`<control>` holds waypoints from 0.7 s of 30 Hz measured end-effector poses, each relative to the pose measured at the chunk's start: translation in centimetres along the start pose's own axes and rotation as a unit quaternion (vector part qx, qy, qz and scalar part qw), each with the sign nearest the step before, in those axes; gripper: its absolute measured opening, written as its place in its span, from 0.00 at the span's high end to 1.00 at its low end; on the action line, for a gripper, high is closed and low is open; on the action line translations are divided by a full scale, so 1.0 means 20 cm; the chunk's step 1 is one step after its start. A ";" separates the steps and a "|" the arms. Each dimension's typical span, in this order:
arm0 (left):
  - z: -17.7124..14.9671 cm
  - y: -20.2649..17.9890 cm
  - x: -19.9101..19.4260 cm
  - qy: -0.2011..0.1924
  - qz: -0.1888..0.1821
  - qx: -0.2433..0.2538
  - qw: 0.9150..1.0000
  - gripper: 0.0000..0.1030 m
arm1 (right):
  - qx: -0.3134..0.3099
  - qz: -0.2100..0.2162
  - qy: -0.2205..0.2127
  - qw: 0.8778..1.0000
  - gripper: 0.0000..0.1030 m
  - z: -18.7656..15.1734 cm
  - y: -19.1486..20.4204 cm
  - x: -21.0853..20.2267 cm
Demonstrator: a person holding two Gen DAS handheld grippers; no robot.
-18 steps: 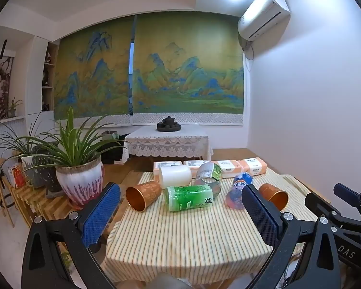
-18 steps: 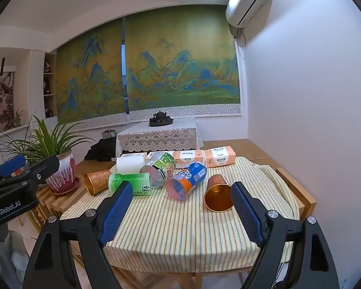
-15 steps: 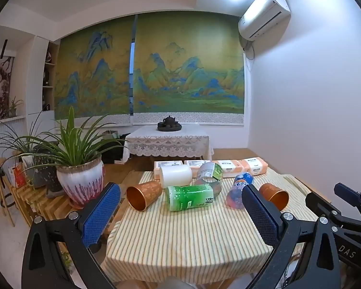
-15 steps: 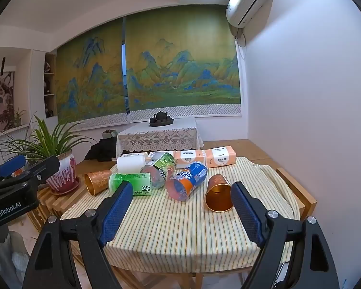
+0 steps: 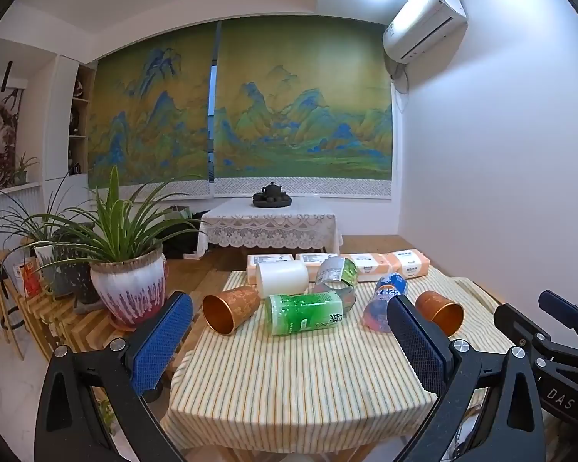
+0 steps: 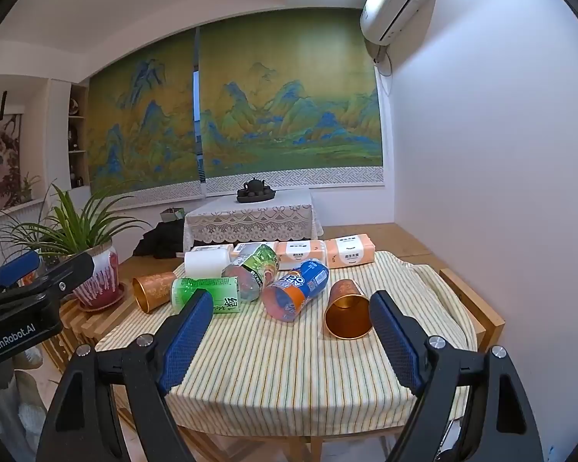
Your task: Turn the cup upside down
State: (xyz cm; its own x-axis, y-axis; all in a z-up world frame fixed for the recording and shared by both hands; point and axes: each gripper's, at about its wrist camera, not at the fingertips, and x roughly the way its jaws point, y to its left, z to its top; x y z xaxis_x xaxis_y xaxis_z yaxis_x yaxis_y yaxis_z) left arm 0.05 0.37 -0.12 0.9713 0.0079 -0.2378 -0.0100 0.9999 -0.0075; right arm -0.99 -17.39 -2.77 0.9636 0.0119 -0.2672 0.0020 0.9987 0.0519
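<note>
Two copper cups lie on their sides on the striped tablecloth, mouths toward me. One copper cup (image 5: 230, 309) lies at the table's left, also in the right wrist view (image 6: 153, 291). The other copper cup (image 5: 439, 306) lies at the right, nearer my right gripper (image 6: 347, 313). My left gripper (image 5: 289, 342) is open and empty, held above the table's near edge. My right gripper (image 6: 294, 340) is open and empty, with the right cup just beyond its right finger.
Between the cups lie a green bottle (image 5: 304, 312), a clear bottle (image 5: 337, 277), a blue-orange bottle (image 6: 296, 288) and a white roll (image 5: 282, 278). Tissue packs (image 6: 323, 252) line the far edge. A potted plant (image 5: 125, 269) stands left of the table (image 5: 289, 385).
Both views have drifted very slightly; the objects have not moved and both grippers stay open.
</note>
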 end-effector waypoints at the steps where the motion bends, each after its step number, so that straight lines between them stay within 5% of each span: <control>1: 0.00 0.00 0.00 -0.001 -0.001 0.000 1.000 0.01 | 0.000 0.000 0.000 1.000 0.22 0.00 0.00 0.00; 21: 0.01 -0.01 0.00 -0.003 -0.001 0.002 1.000 0.01 | 0.003 -0.001 -0.001 1.000 0.22 0.01 -0.01 -0.01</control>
State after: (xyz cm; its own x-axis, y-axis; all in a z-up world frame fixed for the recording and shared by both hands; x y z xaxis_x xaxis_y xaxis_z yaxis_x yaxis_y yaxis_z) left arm 0.18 0.07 0.01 0.9725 0.0067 -0.2328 -0.0079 1.0000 -0.0043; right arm -1.03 -17.62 -2.47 0.9642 0.0102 -0.2651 0.0051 0.9984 0.0570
